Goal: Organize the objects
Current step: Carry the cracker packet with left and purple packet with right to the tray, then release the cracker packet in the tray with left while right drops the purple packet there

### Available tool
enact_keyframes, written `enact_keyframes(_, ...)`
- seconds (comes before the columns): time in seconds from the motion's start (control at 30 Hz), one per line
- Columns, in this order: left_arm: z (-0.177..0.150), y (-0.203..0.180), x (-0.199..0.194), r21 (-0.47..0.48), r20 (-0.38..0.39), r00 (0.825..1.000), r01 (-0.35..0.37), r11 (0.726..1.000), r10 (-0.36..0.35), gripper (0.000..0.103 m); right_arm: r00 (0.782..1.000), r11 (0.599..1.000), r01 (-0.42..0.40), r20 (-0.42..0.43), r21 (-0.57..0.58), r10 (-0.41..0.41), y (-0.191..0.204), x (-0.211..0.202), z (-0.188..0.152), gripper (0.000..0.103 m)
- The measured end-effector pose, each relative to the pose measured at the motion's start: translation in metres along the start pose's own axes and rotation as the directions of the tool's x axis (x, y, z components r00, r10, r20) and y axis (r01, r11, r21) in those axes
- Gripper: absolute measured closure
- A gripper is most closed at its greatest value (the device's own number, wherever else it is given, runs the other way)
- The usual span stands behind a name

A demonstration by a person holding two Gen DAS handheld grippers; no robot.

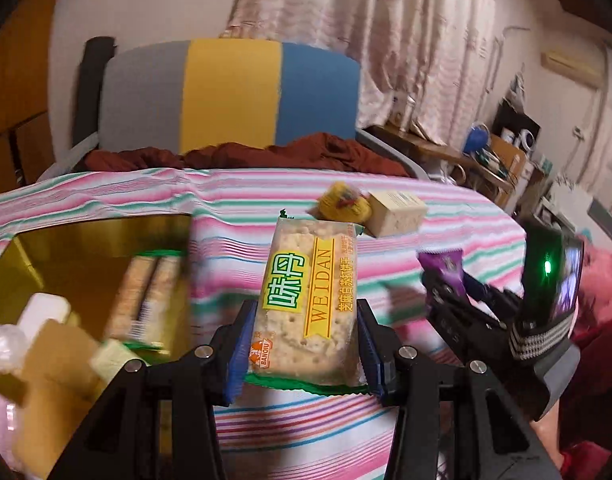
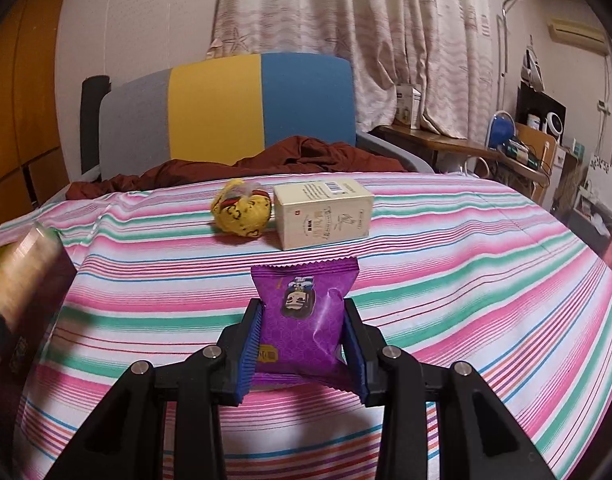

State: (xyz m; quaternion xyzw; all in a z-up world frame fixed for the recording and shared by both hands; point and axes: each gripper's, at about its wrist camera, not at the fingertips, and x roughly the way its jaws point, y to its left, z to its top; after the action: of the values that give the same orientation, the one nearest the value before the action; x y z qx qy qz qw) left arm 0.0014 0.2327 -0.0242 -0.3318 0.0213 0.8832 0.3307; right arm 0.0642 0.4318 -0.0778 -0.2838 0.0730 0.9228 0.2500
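Note:
My left gripper is shut on a cracker packet with green and yellow lettering, held above the striped tablecloth. A gold box lies to its left with cracker packets and other small items inside. My right gripper is shut on a purple snack packet; it also shows in the left wrist view. A yellow wrapped ball and a cream carton sit farther back on the cloth.
A grey, yellow and blue chair back stands behind the table with a dark red cloth on it. A cluttered wooden desk stands at the right. Curtains hang behind.

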Motion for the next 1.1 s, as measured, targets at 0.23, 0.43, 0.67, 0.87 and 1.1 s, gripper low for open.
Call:
enact_keyframes(0.23,0.015,0.073,-0.014,-0.144,-0.044,0.995,-0.093,0.985,0.087,0.055,1.0,0.998,-0.009,-0.006,-0.064,0.008,0.014,-0.001,-0.002,0.065)
enact_keyframes(0.43,0.025,0.126,-0.007,-0.232,-0.112,0.982,-0.176,0.957,0.154,0.055,1.0,0.991,0.0,-0.013,-0.131,-0.002,0.03,-0.002,-0.005,0.065)
enact_keyframes(0.67,0.032,0.159,0.022,-0.283,-0.217,0.967,-0.196,0.939,0.137,0.055,1.0,0.986,-0.006,-0.021,-0.169,0.002,0.04,-0.003,-0.008,0.065)
enact_keyframes(0.87,0.036,0.161,0.02,-0.301,-0.19,0.97,-0.204,0.932,0.151,0.021,0.993,0.987,-0.117,-0.046,-0.107,0.113,0.048,-0.02,-0.012,0.065)
enact_keyframes(1.1,0.025,0.161,-0.008,-0.316,-0.142,0.979,-0.186,0.93,0.147,0.013,0.966,0.967,-0.25,-0.077,-0.038,0.247,0.074,-0.037,-0.013,0.065)
